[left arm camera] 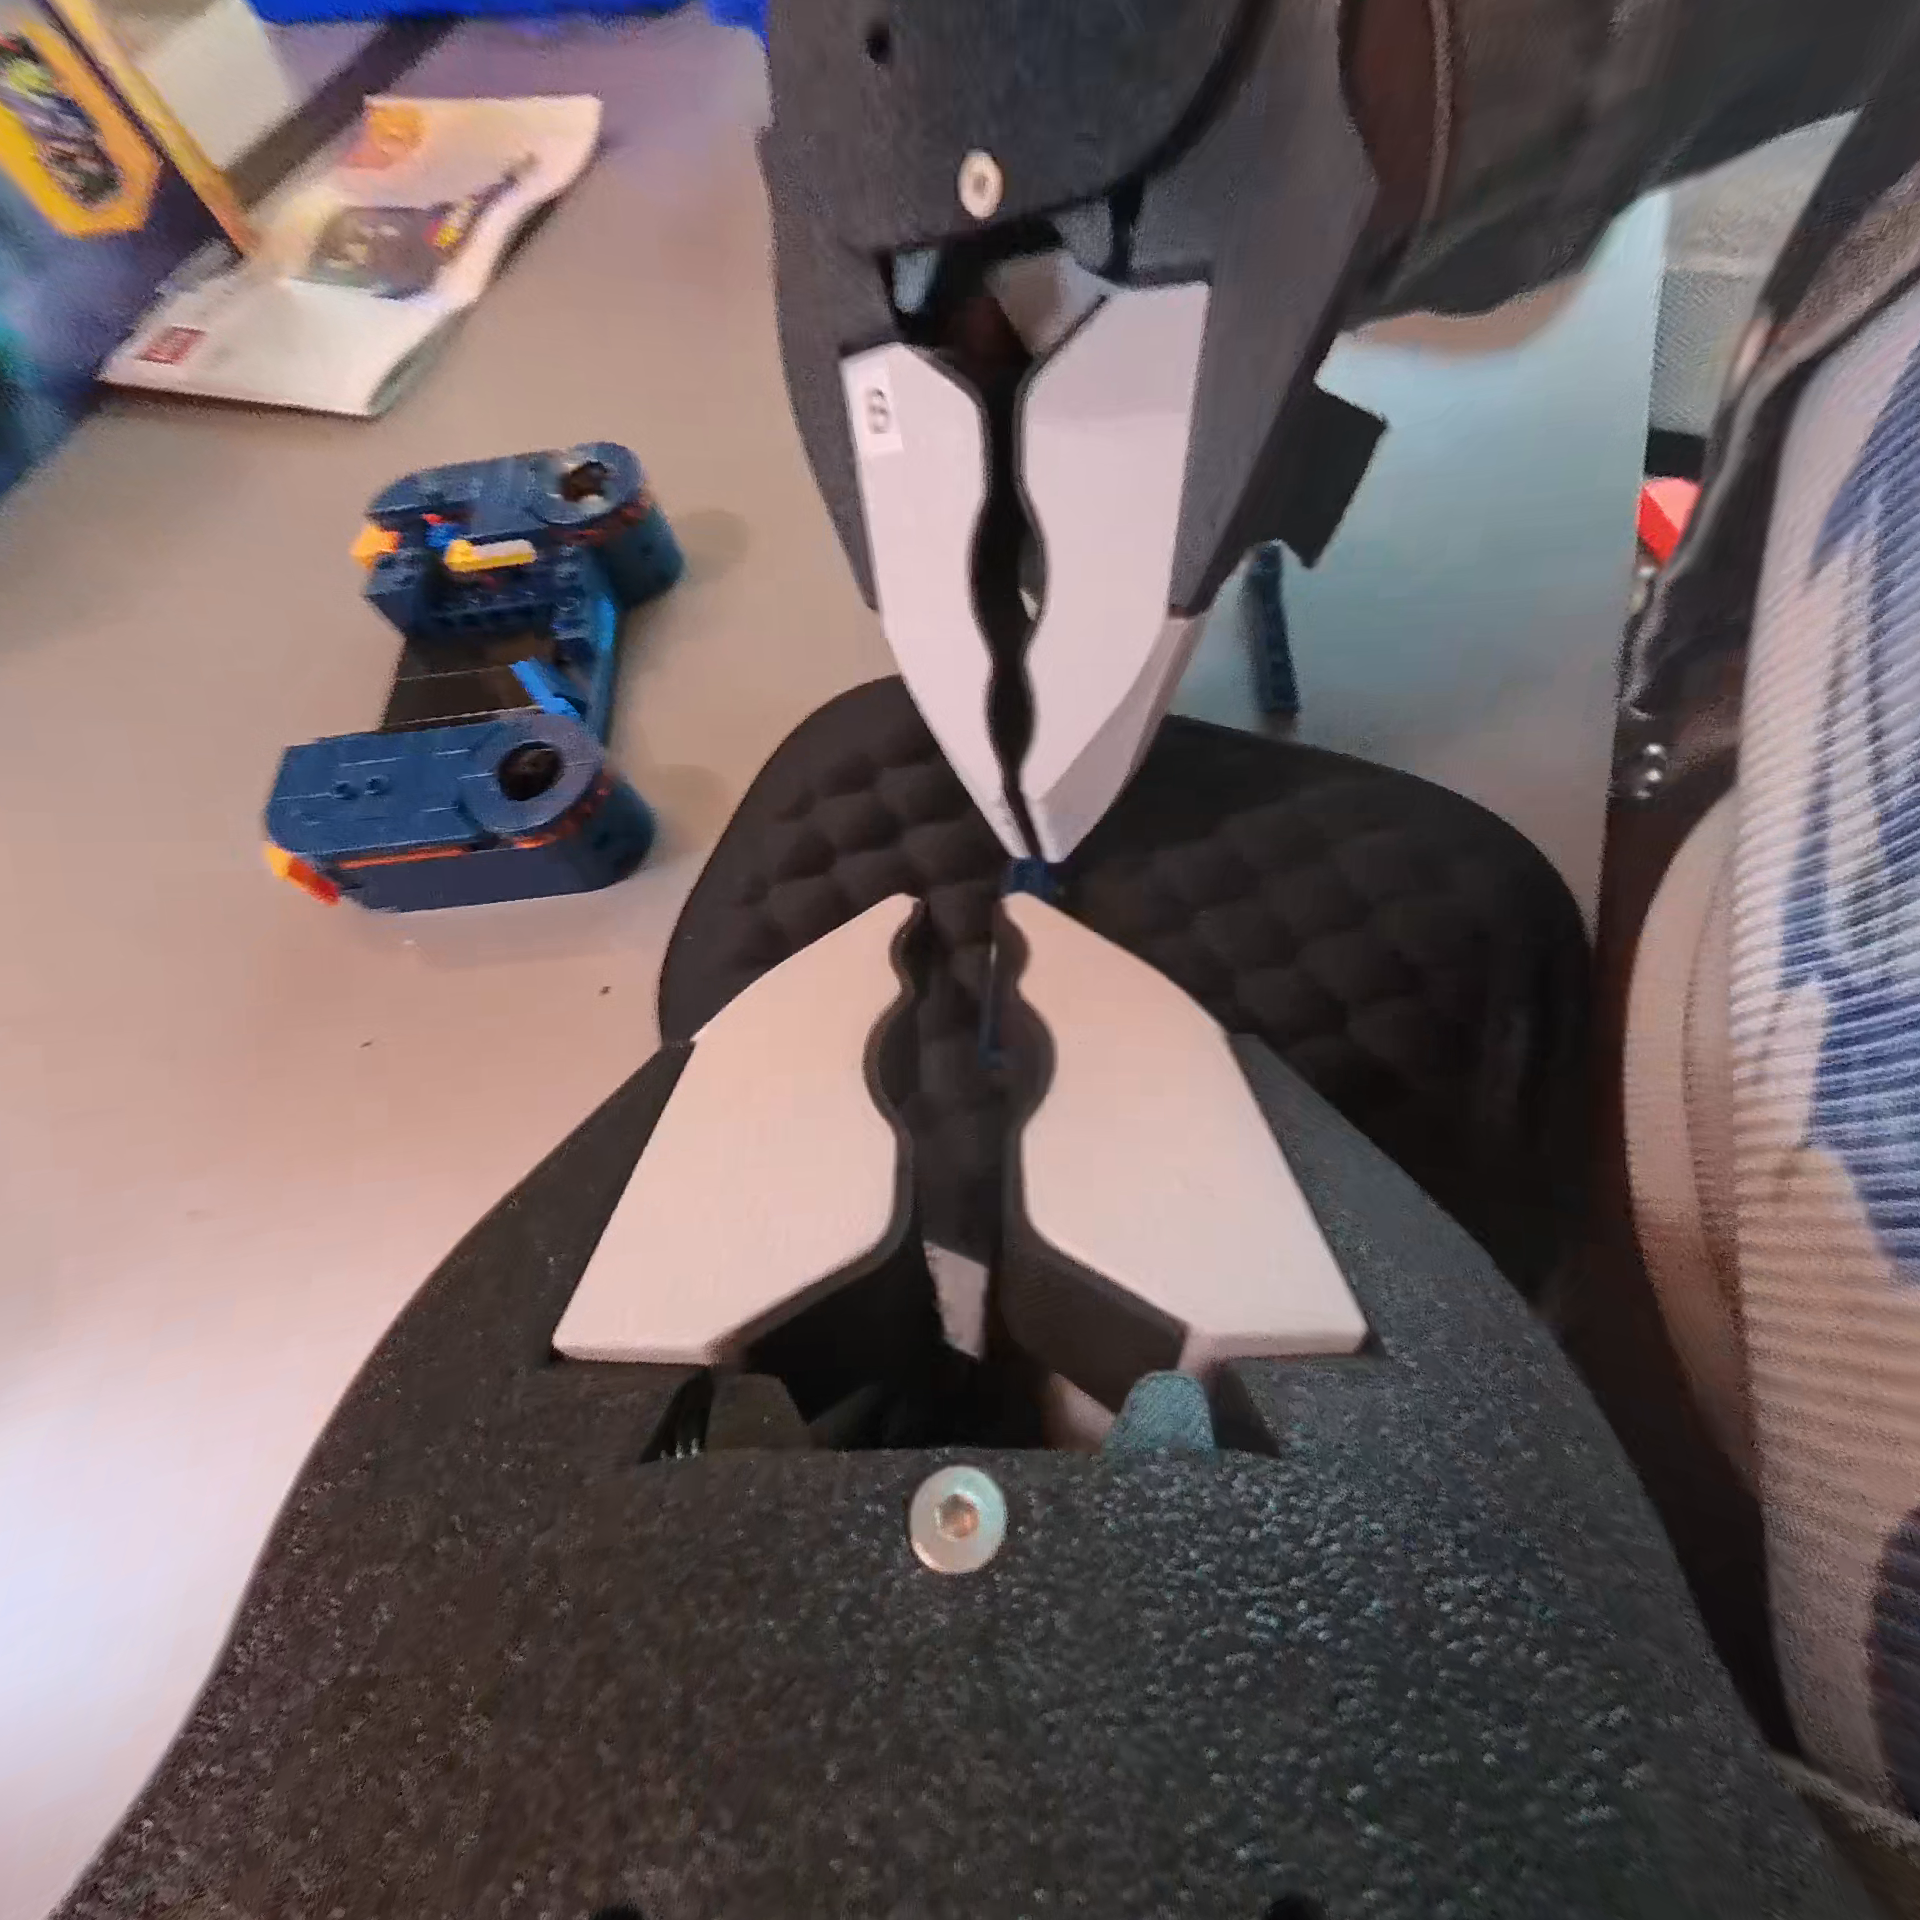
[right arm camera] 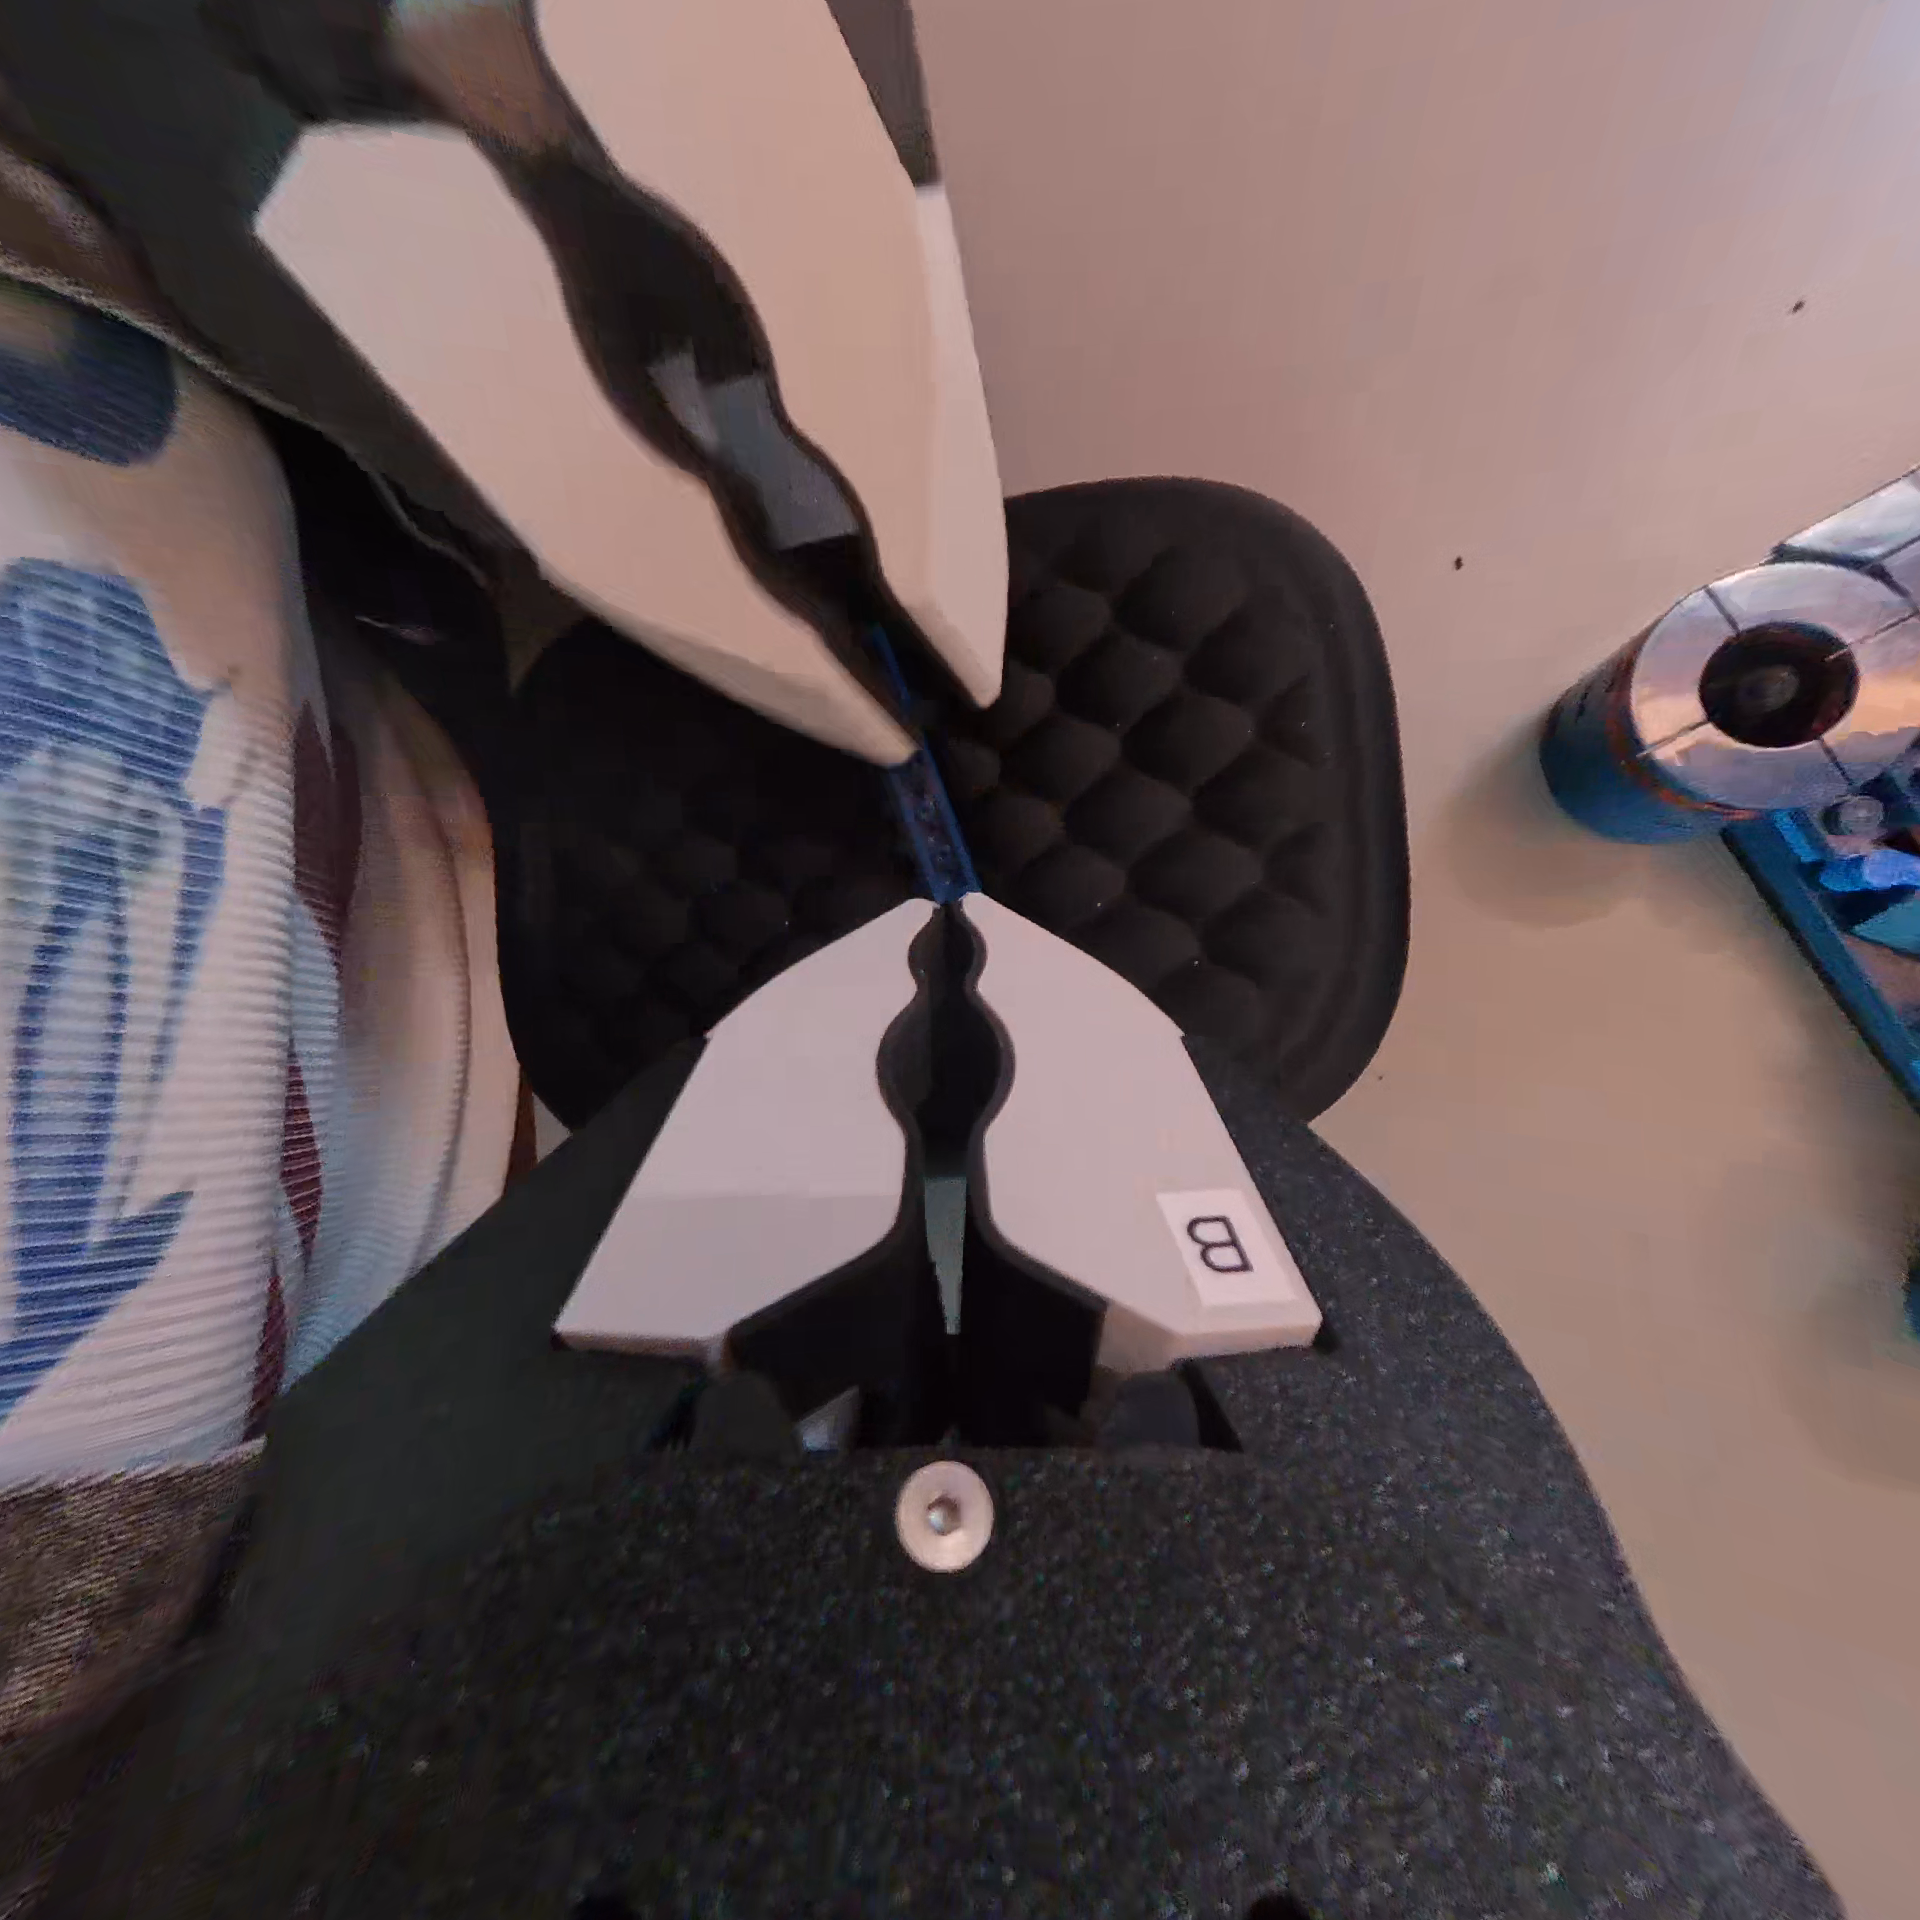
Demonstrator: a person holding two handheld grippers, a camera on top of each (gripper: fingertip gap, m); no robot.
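We see the left gripper [left arm camera: 971, 914] and the right gripper [right arm camera: 948, 906] meeting tip to tip, both clamped on the same thin blue bar [right arm camera: 935, 826]. In the right wrist view the bar runs slanted between the two sets of white fingertips, one end pinched by each gripper. In the left wrist view only a small blue end of it shows at the right gripper's tips. Under them lies a black quilted pad [left arm camera: 1299, 894] at the edge of the bench [left arm camera: 260, 1091]. To the left on the bench stands a dark blue brick-built vehicle [left arm camera: 468, 707], well apart from the pad, and farther off an open booklet [left arm camera: 343, 270] and a box [left arm camera: 73, 156]. A person's patterned sleeve [left arm camera: 1787, 935] shows at the right.
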